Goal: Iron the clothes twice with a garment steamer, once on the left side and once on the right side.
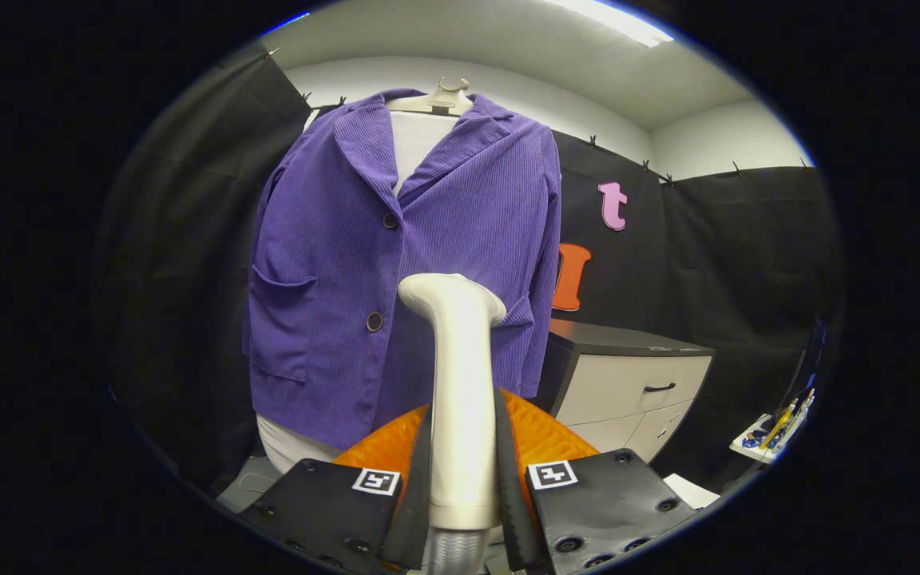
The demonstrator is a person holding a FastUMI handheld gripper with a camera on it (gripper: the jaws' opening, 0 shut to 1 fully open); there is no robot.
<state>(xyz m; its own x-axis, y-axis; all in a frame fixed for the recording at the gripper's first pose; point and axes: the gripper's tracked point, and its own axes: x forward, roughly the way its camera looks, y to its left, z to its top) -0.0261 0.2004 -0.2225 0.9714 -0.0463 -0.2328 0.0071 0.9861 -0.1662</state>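
Nearby, a drawer cabinet (628,383) stands right of the purple jacket (396,263) (on a hanger (442,97) over a pale dress form (284,443)). Steamer (460,383) upright, long axis vertical, head tipped left toward the jacket's lower front. Gripper (460,471) level, both fingers clamped on the steamer's handle.

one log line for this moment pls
gripper shut on steamer handle | steamer head before purple jacket front, contact unclear
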